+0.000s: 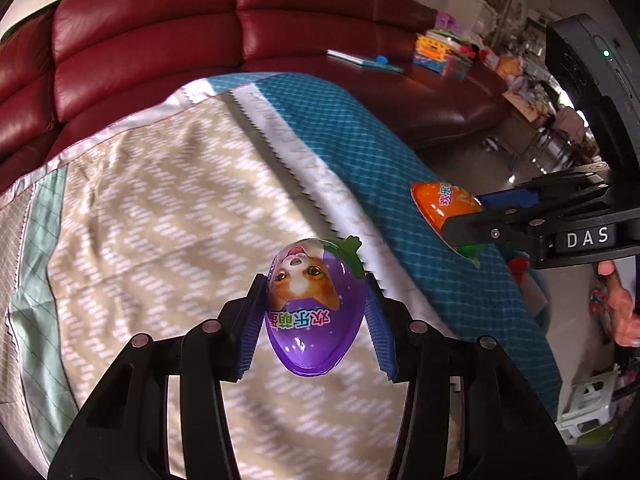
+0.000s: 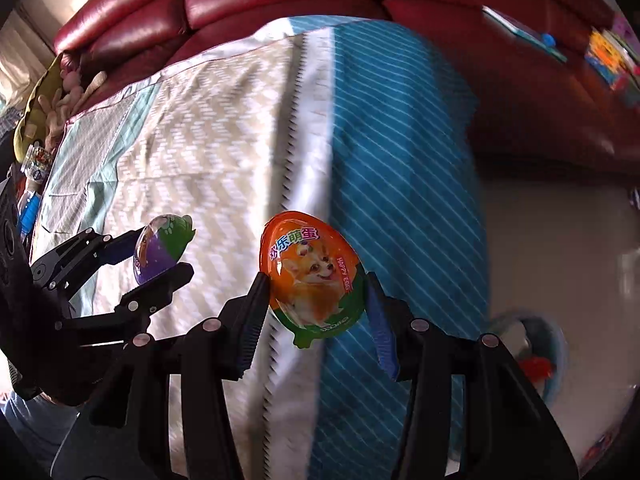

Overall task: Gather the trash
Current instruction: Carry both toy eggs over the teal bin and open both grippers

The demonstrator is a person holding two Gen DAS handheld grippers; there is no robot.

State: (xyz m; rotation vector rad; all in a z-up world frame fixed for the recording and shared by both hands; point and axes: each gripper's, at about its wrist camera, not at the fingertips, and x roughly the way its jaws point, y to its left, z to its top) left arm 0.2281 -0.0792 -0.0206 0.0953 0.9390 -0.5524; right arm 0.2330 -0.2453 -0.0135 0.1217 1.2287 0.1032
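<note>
Jaws of both grippers are clenched on trash: left gripper (image 1: 316, 316) grips a purple egg (image 1: 314, 308) across its middle, and right gripper (image 2: 316, 308) grips an orange egg (image 2: 312, 272) the same way. Each egg is a glossy plastic shell with a dog print and a green flange. Both are lifted clear of the surface (image 1: 168, 200), which carries a patchwork cloth in beige and teal. In the left view the orange egg sits at 3 o'clock, well apart from the purple one; in the right view the purple egg is at 9 o'clock. Risk, judged: shells are smooth and rounded, pads (image 1: 378, 328) contact only the curved flanks, so an egg could squirt out forward or rotate in the grip, more so if the hand swings fast; background blur suggests brisk motion. A squeeze too hard might crack or pop a shell open. Carried close together, the grippers could also knock one another. Containers: a round bin (image 2: 556, 344) on the floor at 4 o'clock in the right view, blurred; something red and something pale inside, cannot identify. A drop short of it would leave an egg on the floor. Red sofa (image 1: 160, 48) behind, at 12 o'clock.
</note>
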